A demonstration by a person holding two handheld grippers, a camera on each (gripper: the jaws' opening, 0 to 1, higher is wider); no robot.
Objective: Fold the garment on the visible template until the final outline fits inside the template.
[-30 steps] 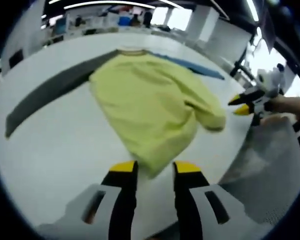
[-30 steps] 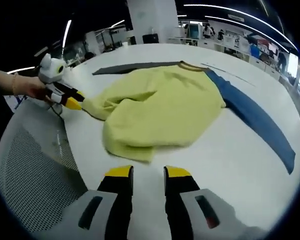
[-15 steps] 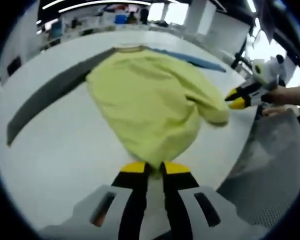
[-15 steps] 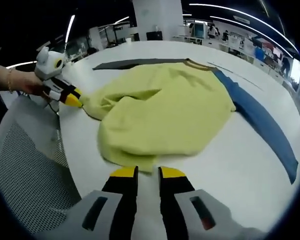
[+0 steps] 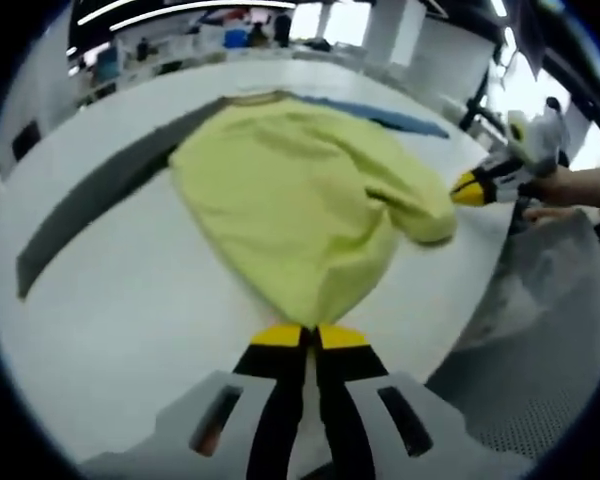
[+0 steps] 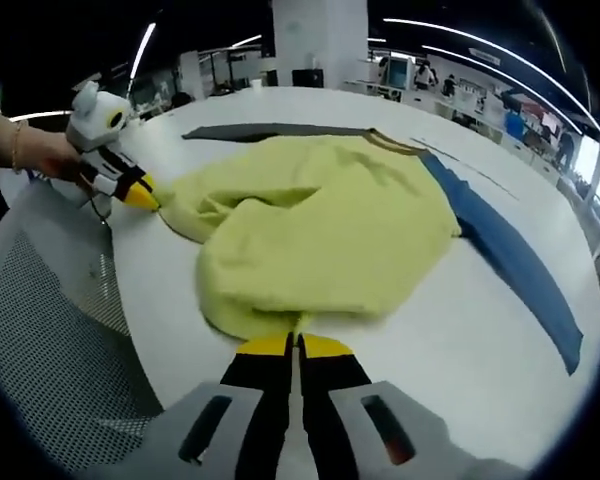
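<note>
A yellow-green garment (image 5: 290, 200) lies crumpled on the white table (image 5: 130, 300), over a dark grey template strip (image 5: 90, 195) and a blue one (image 5: 380, 113). My left gripper (image 5: 308, 335) is shut on the garment's near edge. The right gripper (image 5: 472, 187) comes in from the right, its tips at the garment's bunched corner. In the right gripper view, the garment (image 6: 330, 230) spreads between the grey strip (image 6: 270, 130) and the blue strip (image 6: 510, 250). My right gripper (image 6: 295, 345) is shut on its near hem. The left gripper (image 6: 135, 188), held by a hand, touches the far left corner.
A grey mesh chair stands against the table's edge, seen in the left gripper view (image 5: 540, 340) and the right gripper view (image 6: 50, 320). An office with desks and ceiling lights lies beyond the table. Bare white tabletop (image 6: 460, 340) surrounds the garment.
Both grippers stood open a little short of the garment a second ago. Each has moved in and shut on the garment's edge.
</note>
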